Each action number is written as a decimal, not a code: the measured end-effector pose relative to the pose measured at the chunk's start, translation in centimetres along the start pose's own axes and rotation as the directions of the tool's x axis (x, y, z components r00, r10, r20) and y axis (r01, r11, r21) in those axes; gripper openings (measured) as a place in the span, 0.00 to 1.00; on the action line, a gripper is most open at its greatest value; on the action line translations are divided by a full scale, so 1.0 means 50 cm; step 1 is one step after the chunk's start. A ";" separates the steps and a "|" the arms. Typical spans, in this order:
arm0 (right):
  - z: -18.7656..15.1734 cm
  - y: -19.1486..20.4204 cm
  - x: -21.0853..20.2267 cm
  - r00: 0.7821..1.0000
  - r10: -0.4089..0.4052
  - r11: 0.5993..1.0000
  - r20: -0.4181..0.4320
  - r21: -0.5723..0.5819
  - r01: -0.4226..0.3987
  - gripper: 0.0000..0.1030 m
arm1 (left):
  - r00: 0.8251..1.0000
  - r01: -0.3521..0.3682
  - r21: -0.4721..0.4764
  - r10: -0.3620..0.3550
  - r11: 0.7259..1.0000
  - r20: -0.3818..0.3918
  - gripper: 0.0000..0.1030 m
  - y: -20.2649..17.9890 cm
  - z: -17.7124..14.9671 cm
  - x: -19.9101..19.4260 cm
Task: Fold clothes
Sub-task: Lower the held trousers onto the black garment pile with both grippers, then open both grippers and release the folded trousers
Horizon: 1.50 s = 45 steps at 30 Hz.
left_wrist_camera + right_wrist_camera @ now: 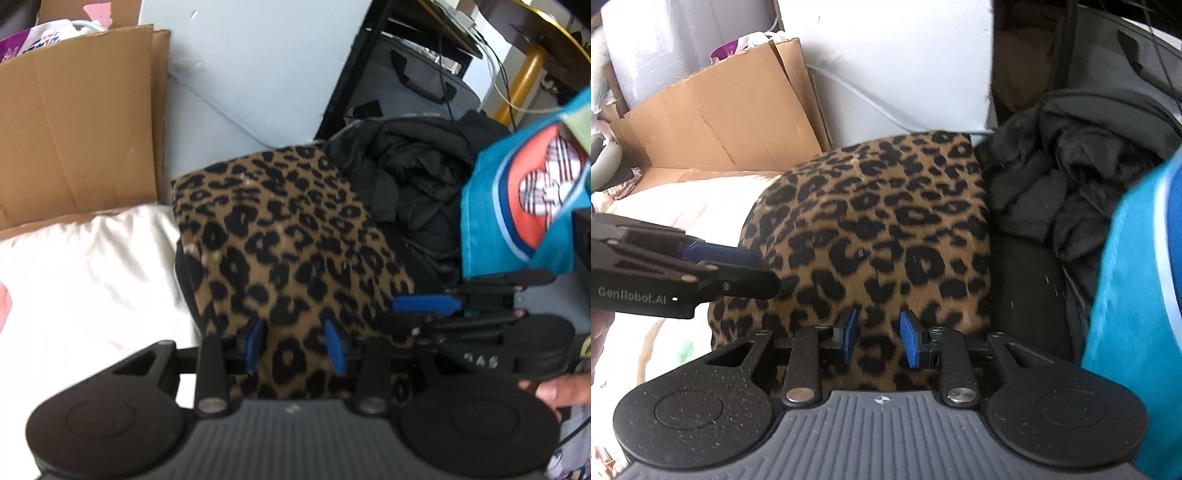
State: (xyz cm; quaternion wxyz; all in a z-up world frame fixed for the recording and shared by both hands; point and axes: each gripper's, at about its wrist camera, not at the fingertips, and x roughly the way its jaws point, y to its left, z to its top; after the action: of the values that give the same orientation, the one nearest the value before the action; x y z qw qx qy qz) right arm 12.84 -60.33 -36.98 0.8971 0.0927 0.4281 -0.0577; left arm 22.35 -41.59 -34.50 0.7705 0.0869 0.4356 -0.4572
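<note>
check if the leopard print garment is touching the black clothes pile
Touching: in the right wrist view the leopard print garment lies edge to edge against the black clothes pile, no gap showing.

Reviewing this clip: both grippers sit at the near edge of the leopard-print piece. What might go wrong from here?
1. The two grippers are crowded: the right gripper lies just beside the left gripper, so they may collide when closing.
2. The leopard-print garment butts against the black clothes pile; lifting it may drag that pile along.
3. Both grippers look open over thick fabric, so a pinch may catch only the top layer. The blur makes contact unclear.
</note>
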 end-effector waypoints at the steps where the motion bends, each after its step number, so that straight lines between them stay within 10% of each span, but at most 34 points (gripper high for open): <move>1: -0.009 0.000 -0.004 1.000 -0.003 1.000 -0.004 0.004 0.003 0.32 | 1.000 -0.005 0.006 0.005 1.000 -0.003 0.39 -0.002 -0.008 -0.003; 33: -0.153 0.092 -0.076 1.000 -0.013 0.999 -0.026 0.032 0.014 0.32 | 0.980 -0.052 -0.134 0.025 0.990 -0.198 0.33 -0.006 -0.218 -0.061; 45: -0.110 0.123 -0.143 0.992 -0.003 0.991 -0.123 0.130 0.019 0.67 | 0.952 -0.102 -0.124 0.061 0.987 -0.299 0.83 -0.025 -0.153 -0.142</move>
State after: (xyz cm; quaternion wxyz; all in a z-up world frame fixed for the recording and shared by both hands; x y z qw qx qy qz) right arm 5.33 -52.95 -34.08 0.8608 0.1522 0.4782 -0.0850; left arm 15.40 -33.77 -33.47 0.7196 0.1185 0.5719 -0.3756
